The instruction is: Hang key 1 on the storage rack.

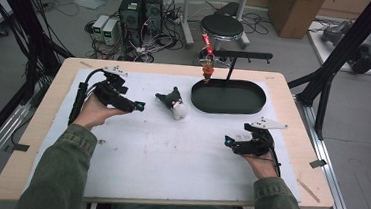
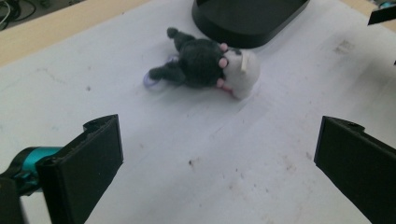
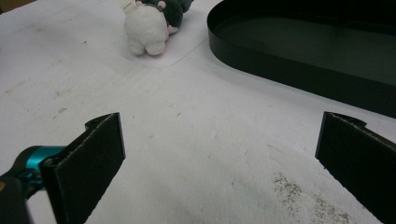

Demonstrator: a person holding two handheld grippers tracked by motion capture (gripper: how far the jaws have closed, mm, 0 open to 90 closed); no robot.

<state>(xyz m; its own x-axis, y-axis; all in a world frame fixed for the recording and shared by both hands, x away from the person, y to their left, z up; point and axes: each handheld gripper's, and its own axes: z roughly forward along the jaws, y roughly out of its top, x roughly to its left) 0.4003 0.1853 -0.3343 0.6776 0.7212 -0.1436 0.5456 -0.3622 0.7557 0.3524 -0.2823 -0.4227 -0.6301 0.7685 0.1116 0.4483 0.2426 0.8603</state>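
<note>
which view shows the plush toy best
The left gripper view: the plush toy lies whole ahead of the open fingers, dark body and white head clear. The right gripper view cuts off its dark body at the top edge. The high view shows it small, left of the black tray.

plush toy (image 1: 174, 103): 1 | black tray (image 1: 253, 108): 1 | grippers: 2

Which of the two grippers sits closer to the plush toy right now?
The left gripper: its open jaws point at the small dark-green and white plush toy across a short stretch of white mat. The right gripper, also open, sits farther back, nearer the table's front edge.
</note>
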